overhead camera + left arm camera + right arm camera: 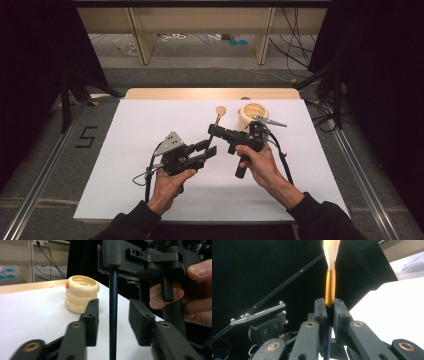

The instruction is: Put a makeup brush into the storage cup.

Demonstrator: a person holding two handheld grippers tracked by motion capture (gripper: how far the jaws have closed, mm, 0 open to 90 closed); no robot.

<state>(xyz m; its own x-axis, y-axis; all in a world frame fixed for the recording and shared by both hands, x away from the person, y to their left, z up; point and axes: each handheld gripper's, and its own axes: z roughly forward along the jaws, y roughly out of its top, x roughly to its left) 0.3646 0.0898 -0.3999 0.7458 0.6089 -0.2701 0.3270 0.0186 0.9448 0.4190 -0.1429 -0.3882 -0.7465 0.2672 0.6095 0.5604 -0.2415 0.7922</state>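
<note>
Brush clamped in right claw, between the parted left claw pads.

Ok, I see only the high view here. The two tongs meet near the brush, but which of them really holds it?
Observer: The right tongs hold it. In the right gripper view their pads press on the brush just below its golden ferrule.
Operator: And the other ones, do they grip also?
Observer: No. In the left gripper view the left tongs stand open, with the dark handle between the pads and a gap on each side.
Operator: Is anything behind them?
Observer: The cream holder stands apart from them on the table, with a small orange knob on its rim.
</note>
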